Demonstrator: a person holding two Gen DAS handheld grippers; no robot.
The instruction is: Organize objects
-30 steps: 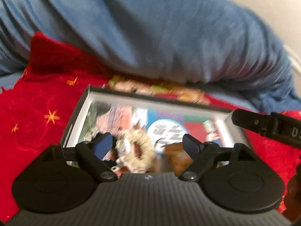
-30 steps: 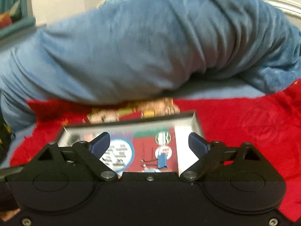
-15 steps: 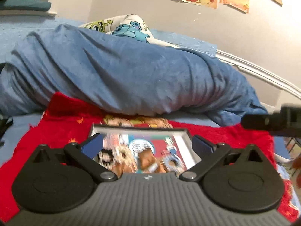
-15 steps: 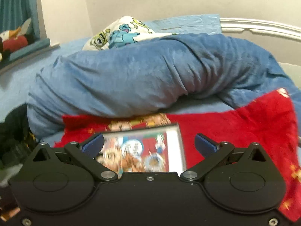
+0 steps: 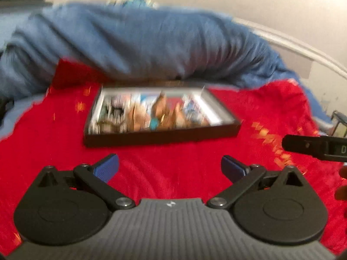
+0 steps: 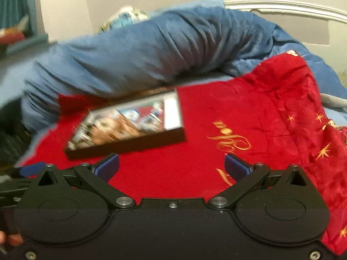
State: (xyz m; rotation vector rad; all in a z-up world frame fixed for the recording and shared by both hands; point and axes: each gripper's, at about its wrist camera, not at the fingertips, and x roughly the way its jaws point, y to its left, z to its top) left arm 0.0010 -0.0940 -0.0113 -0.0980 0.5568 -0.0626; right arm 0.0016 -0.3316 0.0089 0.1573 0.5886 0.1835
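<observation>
Left claw (image 5: 169, 166) and right claw (image 6: 171, 166) both gape wide, empty (angled somewhat downward), side by side.

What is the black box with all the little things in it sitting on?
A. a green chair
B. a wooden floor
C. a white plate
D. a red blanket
D: the black box lies flat on the red blanket, whose red cloth shows all around the box in both wrist views, with a rumpled blue duvet behind it.
</observation>
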